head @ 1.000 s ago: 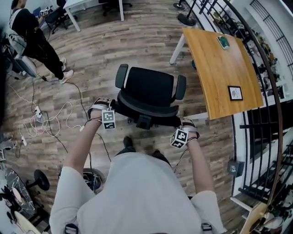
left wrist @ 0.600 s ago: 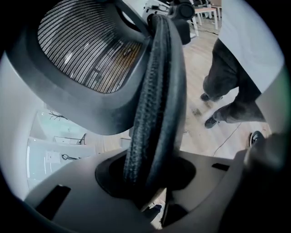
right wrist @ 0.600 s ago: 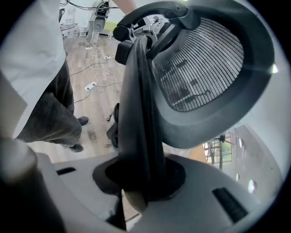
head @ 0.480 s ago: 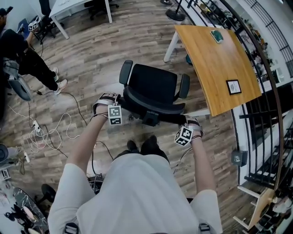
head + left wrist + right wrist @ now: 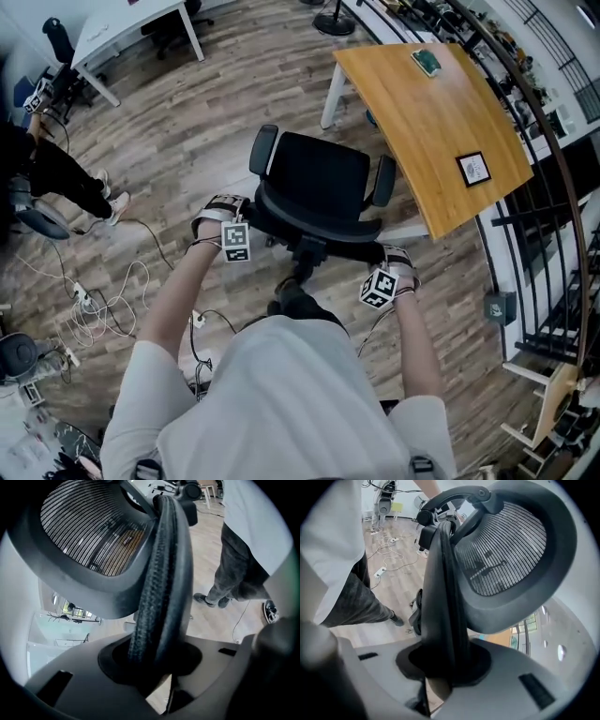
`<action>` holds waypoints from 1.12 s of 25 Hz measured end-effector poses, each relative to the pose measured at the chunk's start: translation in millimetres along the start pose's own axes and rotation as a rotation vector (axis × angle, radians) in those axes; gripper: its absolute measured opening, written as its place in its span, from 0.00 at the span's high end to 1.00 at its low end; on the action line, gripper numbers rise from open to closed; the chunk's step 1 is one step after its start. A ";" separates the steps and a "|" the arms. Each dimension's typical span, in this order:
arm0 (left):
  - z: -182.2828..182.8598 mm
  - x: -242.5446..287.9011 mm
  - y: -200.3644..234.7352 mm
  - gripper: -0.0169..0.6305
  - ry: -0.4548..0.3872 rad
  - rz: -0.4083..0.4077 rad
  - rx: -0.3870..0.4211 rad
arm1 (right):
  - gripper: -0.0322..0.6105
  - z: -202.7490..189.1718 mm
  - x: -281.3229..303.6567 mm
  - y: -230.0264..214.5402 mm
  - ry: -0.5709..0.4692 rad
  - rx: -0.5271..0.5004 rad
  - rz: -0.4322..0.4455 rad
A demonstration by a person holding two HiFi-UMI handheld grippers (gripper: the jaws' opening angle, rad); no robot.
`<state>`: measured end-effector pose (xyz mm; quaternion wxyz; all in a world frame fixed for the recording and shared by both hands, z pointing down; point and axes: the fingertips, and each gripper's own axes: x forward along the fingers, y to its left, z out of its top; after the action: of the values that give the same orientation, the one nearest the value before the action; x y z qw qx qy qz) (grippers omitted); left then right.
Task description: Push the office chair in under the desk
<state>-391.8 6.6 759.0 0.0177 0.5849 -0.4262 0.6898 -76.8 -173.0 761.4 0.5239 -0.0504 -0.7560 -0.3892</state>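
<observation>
While the black mesh-backed office chair stands on the wood-plank floor, I see it just left of the light wooden desk in the head view. Its seat is not under the top, and the R armrest is near the desk edge. Both grippers are clamped on its backrest rim: left gripper on 1 side, right gripper opposite. 1 small black-framed card lies on the desk. White cables trail over the floor, L.
</observation>
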 end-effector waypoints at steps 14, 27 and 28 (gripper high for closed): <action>39.4 76.3 100.5 0.78 -0.091 -0.019 0.155 | 0.82 -28.3 30.8 -56.6 0.080 0.153 -0.047; 75.2 123.9 169.0 0.78 -0.162 -0.016 0.246 | 0.82 -49.1 49.4 -93.0 0.155 0.266 -0.087; 78.2 127.5 176.2 0.78 -0.168 -0.010 0.253 | 0.82 -50.5 50.5 -97.3 0.160 0.274 -0.092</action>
<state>-462.2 -213.5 760.1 -0.0884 0.6404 -0.3328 0.6866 -108.4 -289.4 758.7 0.5662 0.0875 -0.7593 -0.3087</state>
